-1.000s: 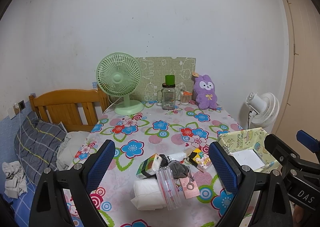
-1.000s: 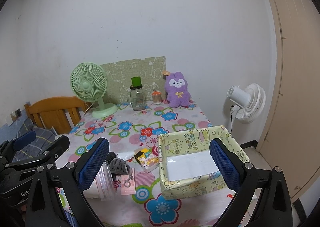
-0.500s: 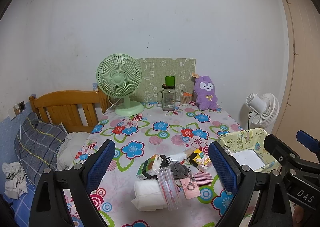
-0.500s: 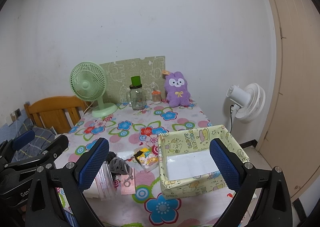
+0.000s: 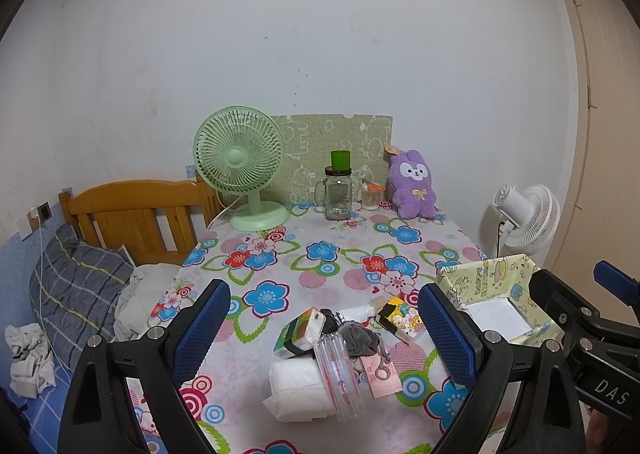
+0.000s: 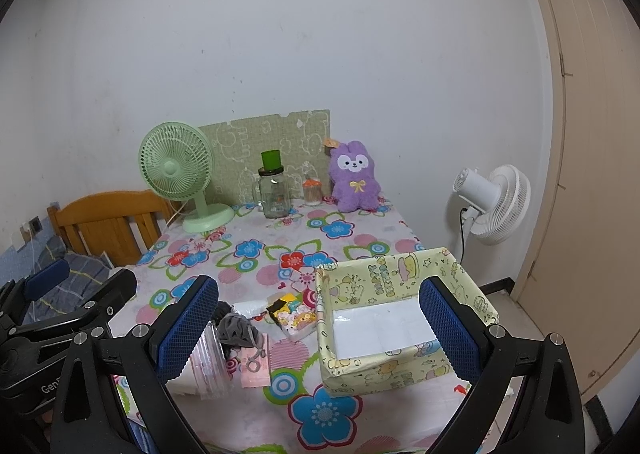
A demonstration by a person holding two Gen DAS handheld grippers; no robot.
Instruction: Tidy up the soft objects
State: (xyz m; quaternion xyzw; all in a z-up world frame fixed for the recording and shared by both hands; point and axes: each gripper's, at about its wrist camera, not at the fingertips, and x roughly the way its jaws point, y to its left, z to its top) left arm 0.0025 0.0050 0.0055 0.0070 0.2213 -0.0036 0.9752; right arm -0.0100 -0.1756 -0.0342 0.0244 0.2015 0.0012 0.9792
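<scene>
A pile of small items lies at the near edge of the floral table (image 5: 280, 266): a white tissue pack (image 5: 298, 388), a grey soft pouch (image 5: 358, 340), a clear plastic sleeve (image 5: 340, 374), a green packet (image 5: 298, 336) and a yellow-black packet (image 5: 398, 320). A yellow cartoon-print box (image 6: 400, 318) stands open to the right of the pile. A purple plush bunny (image 5: 412, 184) sits at the table's far edge. My left gripper (image 5: 324, 334) is open and empty above the pile. My right gripper (image 6: 318, 334) is open and empty over the box's left wall.
A green desk fan (image 5: 240, 166), a glass jar with a green lid (image 5: 338, 190) and a small jar (image 5: 370, 196) stand at the back. A white floor fan (image 6: 494, 202) stands right of the table. A wooden bed headboard (image 5: 132, 214) and bedding lie to the left.
Both grippers have drifted very slightly; the scene has shifted a little in view. Nothing was taken hold of or moved on the table.
</scene>
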